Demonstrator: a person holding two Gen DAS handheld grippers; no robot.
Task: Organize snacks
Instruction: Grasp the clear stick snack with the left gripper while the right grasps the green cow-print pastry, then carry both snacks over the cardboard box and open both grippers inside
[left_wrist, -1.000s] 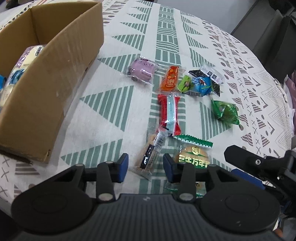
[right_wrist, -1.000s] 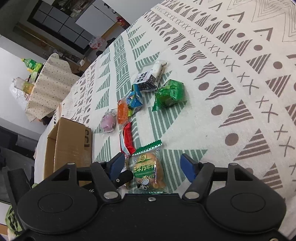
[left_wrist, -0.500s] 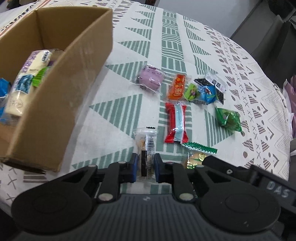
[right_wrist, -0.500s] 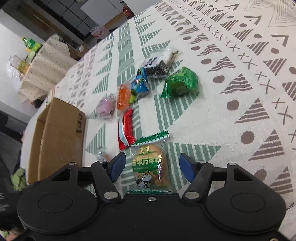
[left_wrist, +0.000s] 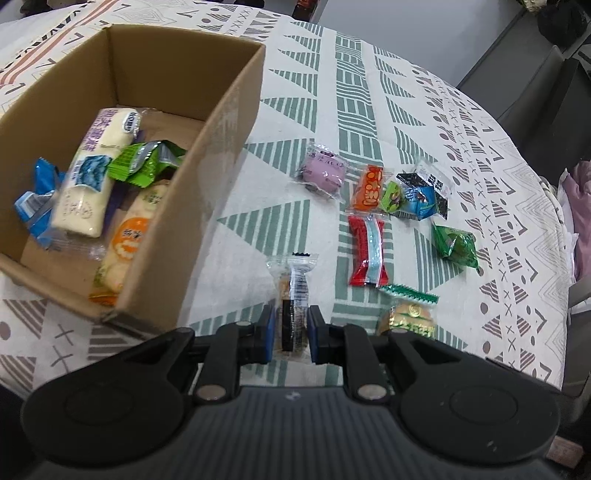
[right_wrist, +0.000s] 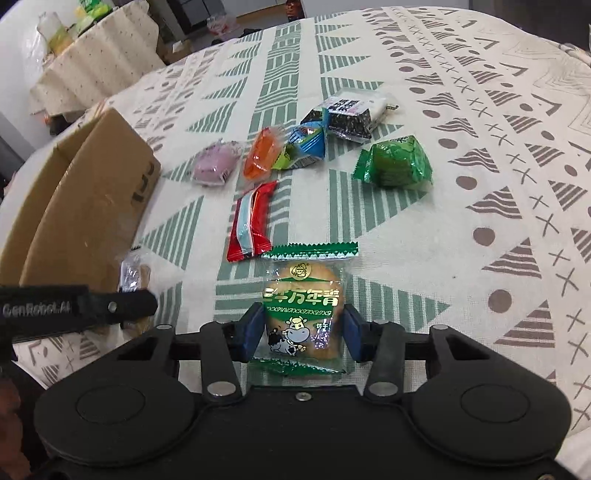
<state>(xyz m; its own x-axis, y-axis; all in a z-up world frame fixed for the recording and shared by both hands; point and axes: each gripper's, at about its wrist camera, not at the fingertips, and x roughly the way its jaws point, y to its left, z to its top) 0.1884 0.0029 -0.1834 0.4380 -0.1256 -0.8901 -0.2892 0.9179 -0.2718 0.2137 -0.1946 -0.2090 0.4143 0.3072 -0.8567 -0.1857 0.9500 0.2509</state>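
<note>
My left gripper (left_wrist: 290, 328) is shut on a clear-wrapped snack bar (left_wrist: 293, 295) and holds it above the tablecloth, just right of the cardboard box (left_wrist: 207, 177). The box holds several wrapped snacks. My right gripper (right_wrist: 301, 332) has closed in on the green-edged cake packet (right_wrist: 303, 299), its blue pads touching both sides of it on the cloth. The left gripper's arm (right_wrist: 74, 306) shows at the left of the right wrist view. Loose snacks lie beyond: a red packet (right_wrist: 251, 221), a purple one (right_wrist: 216, 166), an orange one (right_wrist: 262, 155) and a green one (right_wrist: 395, 166).
A blue-green packet (right_wrist: 306, 144) and a black-white packet (right_wrist: 351, 114) lie at the back of the group. The patterned tablecloth (right_wrist: 480, 184) covers a round table. A second covered table (right_wrist: 92, 62) stands far left. Dark chairs (left_wrist: 554, 92) stand past the table's edge.
My left gripper closed on the snack bar and lifted it, moving left toward the box. My right gripper narrowed from wide open onto the cake packet.
</note>
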